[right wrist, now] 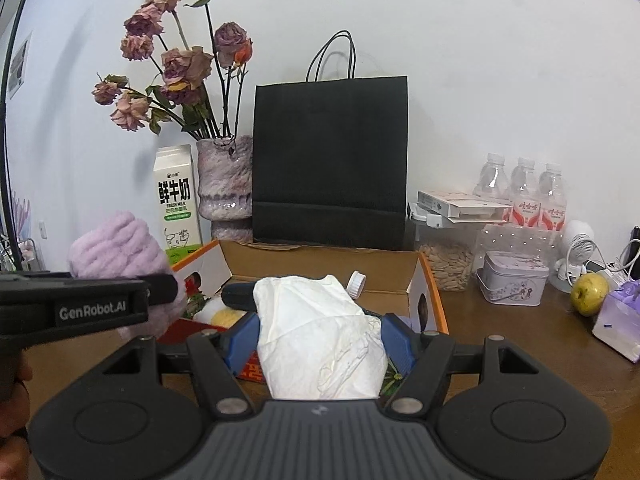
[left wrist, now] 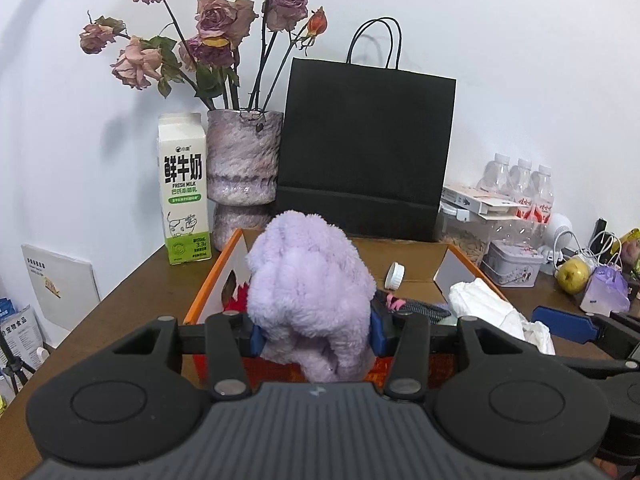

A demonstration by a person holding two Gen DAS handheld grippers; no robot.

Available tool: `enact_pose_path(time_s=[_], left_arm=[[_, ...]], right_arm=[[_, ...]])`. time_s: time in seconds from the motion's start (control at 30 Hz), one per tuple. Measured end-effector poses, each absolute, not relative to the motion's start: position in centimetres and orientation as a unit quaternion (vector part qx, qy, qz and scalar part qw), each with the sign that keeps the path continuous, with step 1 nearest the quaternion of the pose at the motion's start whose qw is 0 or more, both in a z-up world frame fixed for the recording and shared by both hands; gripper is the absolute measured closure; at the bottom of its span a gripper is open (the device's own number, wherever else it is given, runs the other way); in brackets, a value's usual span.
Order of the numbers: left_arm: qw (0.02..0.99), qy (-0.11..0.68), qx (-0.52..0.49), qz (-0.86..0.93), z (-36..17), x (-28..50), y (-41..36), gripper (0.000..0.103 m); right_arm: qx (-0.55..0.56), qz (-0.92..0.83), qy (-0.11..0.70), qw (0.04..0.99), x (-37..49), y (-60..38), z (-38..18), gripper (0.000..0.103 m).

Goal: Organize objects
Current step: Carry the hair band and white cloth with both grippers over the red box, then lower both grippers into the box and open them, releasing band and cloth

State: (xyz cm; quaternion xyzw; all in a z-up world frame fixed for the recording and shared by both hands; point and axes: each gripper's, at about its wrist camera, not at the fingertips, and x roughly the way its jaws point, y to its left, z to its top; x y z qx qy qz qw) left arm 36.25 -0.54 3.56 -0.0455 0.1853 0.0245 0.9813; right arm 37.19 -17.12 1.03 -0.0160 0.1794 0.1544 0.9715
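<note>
Left tool (left wrist: 316, 336): we see its blue pads clamped on a fluffy purple plush toy (left wrist: 310, 296), held above the near edge of an open cardboard box (left wrist: 404, 258) on the tabletop (left wrist: 132, 308). Right tool (right wrist: 320, 340): we see it gripping a crumpled white cloth (right wrist: 320, 332), also over the box's near edge. Inside the box we note a white bottle cap (right wrist: 356, 283). Behind the box stand a black paper bag (left wrist: 366, 148), a vase of dried roses (left wrist: 242, 172) and a milk carton (left wrist: 184, 192). Right of the box lies a green apple (right wrist: 590, 294).
</note>
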Motion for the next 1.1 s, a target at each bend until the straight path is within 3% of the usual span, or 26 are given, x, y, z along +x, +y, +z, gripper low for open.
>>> enact_pose_path(time_s=[1.1], left_arm=[[0.982, 0.182, -0.036, 0.020, 2.8, 47.4, 0.3, 0.055]], right_arm=[[-0.023, 0.149, 0.174, 0.973, 48.4, -15.8, 0.6, 0.037]])
